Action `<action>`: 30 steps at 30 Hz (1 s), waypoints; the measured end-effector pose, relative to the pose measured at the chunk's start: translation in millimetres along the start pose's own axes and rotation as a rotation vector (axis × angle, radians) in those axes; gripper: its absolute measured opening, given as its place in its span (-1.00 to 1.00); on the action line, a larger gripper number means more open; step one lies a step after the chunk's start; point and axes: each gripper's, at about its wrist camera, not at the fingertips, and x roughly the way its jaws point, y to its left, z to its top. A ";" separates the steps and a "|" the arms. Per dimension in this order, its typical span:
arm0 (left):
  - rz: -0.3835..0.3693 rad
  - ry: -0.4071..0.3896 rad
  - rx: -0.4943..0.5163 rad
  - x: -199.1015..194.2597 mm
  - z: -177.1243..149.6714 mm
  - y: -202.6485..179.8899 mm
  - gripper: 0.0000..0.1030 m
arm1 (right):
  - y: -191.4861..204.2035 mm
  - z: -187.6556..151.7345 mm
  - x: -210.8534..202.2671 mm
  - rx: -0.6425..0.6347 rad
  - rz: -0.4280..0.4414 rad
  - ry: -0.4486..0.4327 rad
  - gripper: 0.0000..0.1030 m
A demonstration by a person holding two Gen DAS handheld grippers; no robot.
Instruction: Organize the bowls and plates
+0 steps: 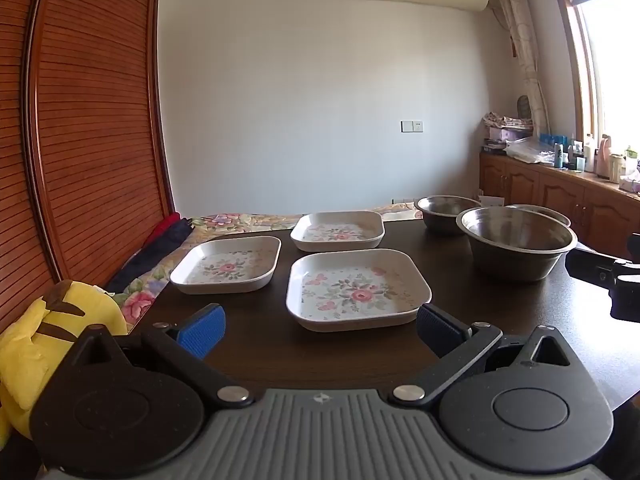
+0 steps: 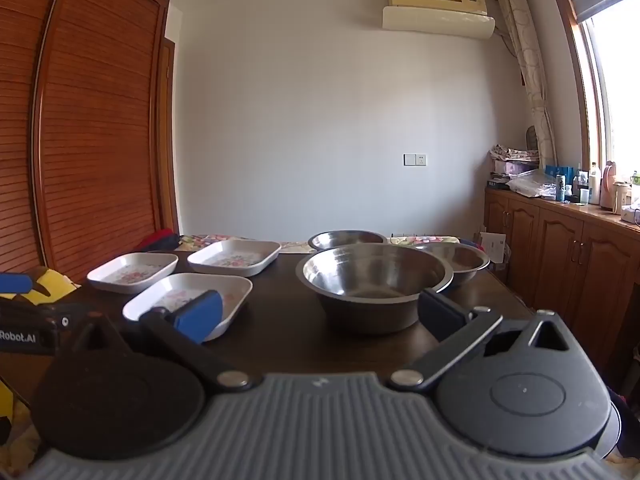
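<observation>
Nothing is stacked yet, so the whole job is left. On the dark table (image 1: 260,352), three flowered plates lie separately: one at ten o'clock (image 1: 228,266), one at twelve (image 1: 338,230), one nearest (image 1: 358,290). At two o'clock stand three steel bowls, the big one (image 1: 520,242) in front. The left gripper (image 1: 320,330) hangs released before the nearest plate; the right gripper (image 2: 322,314) gapes empty before the big bowl.

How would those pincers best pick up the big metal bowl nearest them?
Probably by the rim. The nearest bowl stands upright and is far wider than the open right gripper, so one finger would go inside, one outside, pinching the thin near wall from above at the front.
</observation>
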 end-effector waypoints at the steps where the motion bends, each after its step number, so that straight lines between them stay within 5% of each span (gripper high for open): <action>1: -0.002 0.000 -0.003 -0.1 -0.4 1.0 1.00 | 0.6 1.3 0.0 0.000 0.001 0.000 1.00; 30: -0.001 -0.001 0.003 1.3 -2.6 1.8 1.00 | -0.7 -1.0 0.2 0.005 -0.006 0.006 1.00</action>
